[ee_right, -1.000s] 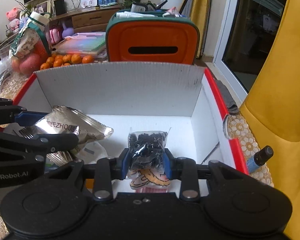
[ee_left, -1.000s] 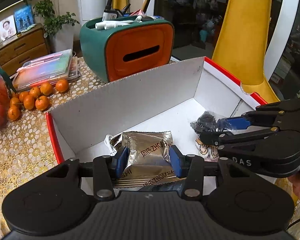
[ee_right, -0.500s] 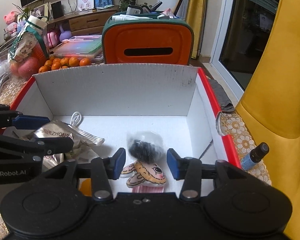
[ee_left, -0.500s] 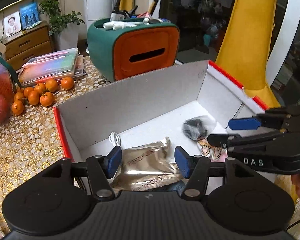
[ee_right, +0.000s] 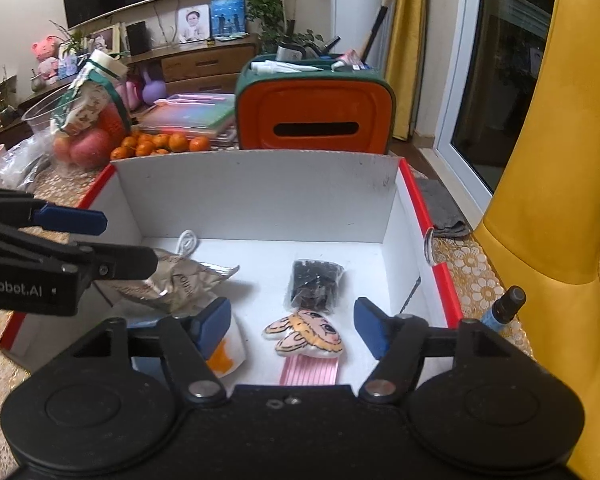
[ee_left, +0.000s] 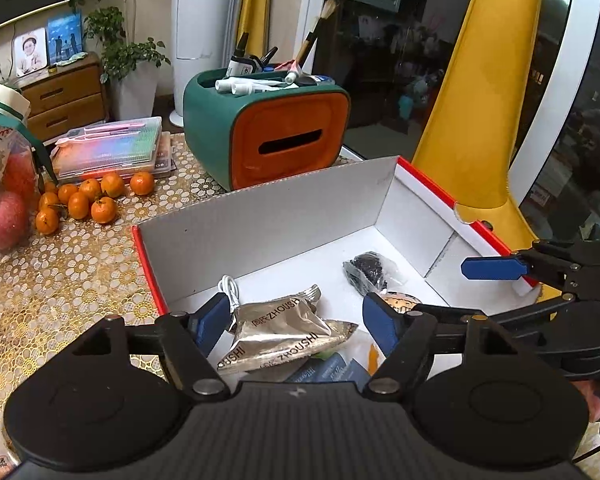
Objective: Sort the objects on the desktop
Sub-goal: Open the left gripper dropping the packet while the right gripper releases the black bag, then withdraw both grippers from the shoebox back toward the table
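Observation:
A white cardboard box with red rims (ee_left: 260, 236) (ee_right: 260, 200) holds the sorted items. A silver foil snack pack (ee_left: 280, 330) (ee_right: 184, 284) lies at its near left. A clear bag of black bits (ee_left: 368, 270) (ee_right: 314, 284) lies mid-floor, above a cartoon comb (ee_right: 306, 334). A white cable (ee_left: 230, 290) (ee_right: 188, 242) lies behind the snack. My left gripper (ee_left: 296, 322) is open and empty above the snack. My right gripper (ee_right: 292, 326) is open and empty above the comb and bag.
A green and orange tissue holder (ee_left: 272, 128) (ee_right: 314, 110) with pens stands behind the box. Tangerines (ee_left: 88, 198), a plastic case (ee_left: 112, 152) and a fruit bag (ee_right: 88, 120) lie at the left. A small blue bottle (ee_right: 504, 306) and yellow chair (ee_right: 560, 160) are at the right.
Both grippers opened and let go: the left released the silver snack pack, the right released the black bag. Both pulled back and up; the items now rest in the box.

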A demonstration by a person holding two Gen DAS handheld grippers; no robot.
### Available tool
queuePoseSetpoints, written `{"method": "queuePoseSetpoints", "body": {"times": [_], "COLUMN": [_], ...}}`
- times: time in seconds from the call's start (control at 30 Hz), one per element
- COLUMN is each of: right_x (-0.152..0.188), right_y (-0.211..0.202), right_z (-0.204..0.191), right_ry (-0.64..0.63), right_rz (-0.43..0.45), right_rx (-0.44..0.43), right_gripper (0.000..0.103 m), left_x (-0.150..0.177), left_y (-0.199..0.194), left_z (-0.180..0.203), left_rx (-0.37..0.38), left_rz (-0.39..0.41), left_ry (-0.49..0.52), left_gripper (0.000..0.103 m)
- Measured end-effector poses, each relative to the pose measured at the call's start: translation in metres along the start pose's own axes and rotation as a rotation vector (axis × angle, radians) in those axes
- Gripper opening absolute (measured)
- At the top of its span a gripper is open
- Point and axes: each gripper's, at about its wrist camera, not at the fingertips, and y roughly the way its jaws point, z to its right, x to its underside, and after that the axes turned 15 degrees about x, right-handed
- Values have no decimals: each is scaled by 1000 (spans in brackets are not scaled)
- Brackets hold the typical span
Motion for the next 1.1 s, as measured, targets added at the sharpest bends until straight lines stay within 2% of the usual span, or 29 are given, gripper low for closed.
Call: {"method": "queuePoseSetpoints", "body": {"times": [0.27, 0.37, 0.43, 0.6, 0.7, 1.1], "right_x": [8, 11, 13, 16, 18, 31], "right_y": [-21, -30, -36, -49, -58, -100], "right_z": [1, 0, -1, -3, -6, -34], "right_ry": [18, 26, 28, 46, 61, 80], "right_rz": [26, 42, 52, 66, 74, 105], "right_rx": [-14, -2, 7, 14, 19, -22], "right_gripper": [81, 87, 88, 90, 92, 98], "left_x": [5, 7, 10, 17, 22, 66], "left_y": [-20, -30, -36, -55, -68, -123], "left_z": [6, 8, 10, 13, 13, 9], "left_rx": [12, 21, 22, 24, 23, 12], "left_rz": [21, 28, 32, 52, 67, 103], "left_ry": [6, 14, 17, 19, 19, -10], "left_gripper": [83, 83, 84, 92, 101, 103]}}
